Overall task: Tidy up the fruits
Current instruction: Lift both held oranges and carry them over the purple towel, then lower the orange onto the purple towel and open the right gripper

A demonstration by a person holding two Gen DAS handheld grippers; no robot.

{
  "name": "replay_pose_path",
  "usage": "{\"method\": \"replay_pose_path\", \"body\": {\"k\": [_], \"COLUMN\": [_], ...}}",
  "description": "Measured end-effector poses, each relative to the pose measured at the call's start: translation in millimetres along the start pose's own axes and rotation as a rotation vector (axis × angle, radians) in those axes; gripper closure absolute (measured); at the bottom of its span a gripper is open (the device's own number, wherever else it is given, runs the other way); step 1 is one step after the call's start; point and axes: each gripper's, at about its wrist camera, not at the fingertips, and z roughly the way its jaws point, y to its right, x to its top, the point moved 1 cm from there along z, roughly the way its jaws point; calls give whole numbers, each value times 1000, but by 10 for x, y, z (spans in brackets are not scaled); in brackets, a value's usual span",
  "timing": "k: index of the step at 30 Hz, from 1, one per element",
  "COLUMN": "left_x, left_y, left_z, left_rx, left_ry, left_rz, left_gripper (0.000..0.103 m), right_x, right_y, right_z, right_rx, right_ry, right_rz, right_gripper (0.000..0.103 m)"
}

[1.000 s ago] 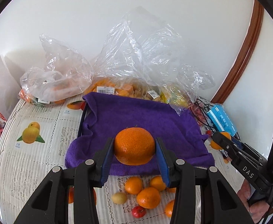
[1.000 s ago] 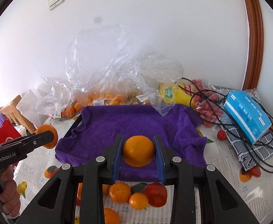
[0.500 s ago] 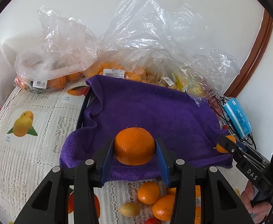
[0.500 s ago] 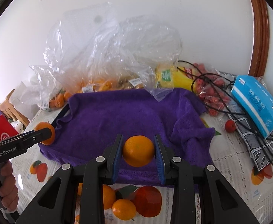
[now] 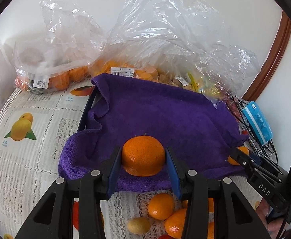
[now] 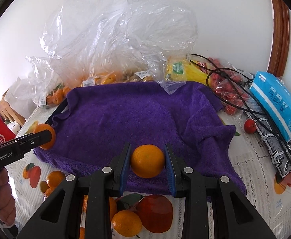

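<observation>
Left wrist view: a dimpled orange sits clenched between the blue pads of the left gripper, above the near edge of the purple towel. The right gripper likewise grasps a smoother orange over the towel's near edge. Loose oranges lie on the tablecloth just before that edge; plastic bags crowd the far edge.

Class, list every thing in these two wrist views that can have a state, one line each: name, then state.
left gripper: shut on a tangerine
right gripper: shut on an orange
purple towel: spread over a dark tray, rumpled at its edges, no fruit lying on it
plastic bags: open, crumpled, fruit inside
loose fruit: lying on the tablecloth
tissue pack: closed, lying flat
</observation>
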Motion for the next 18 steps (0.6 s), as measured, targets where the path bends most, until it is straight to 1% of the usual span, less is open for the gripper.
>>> {"method": "replay_pose_path", "body": {"k": [3,6,18], "left_x": [-9,-12,-23], "left_y": [5,13,11], "left_z": [28,33,33], "left_rx": [-13,-2,1], "left_ry": [-10,-7,-4], "left_rz": [-4,0,-1], "left_gripper": [62,62,62], "right_x": [-10,-13,-22], "right_y": [-4,-4,-25], "right_z": [16,25,42], "right_rx": [-4,-8,-21], "right_ry": [-6,-7,-13], "right_rz": [-3,-5,-13], "right_gripper": [70,70,70]}}
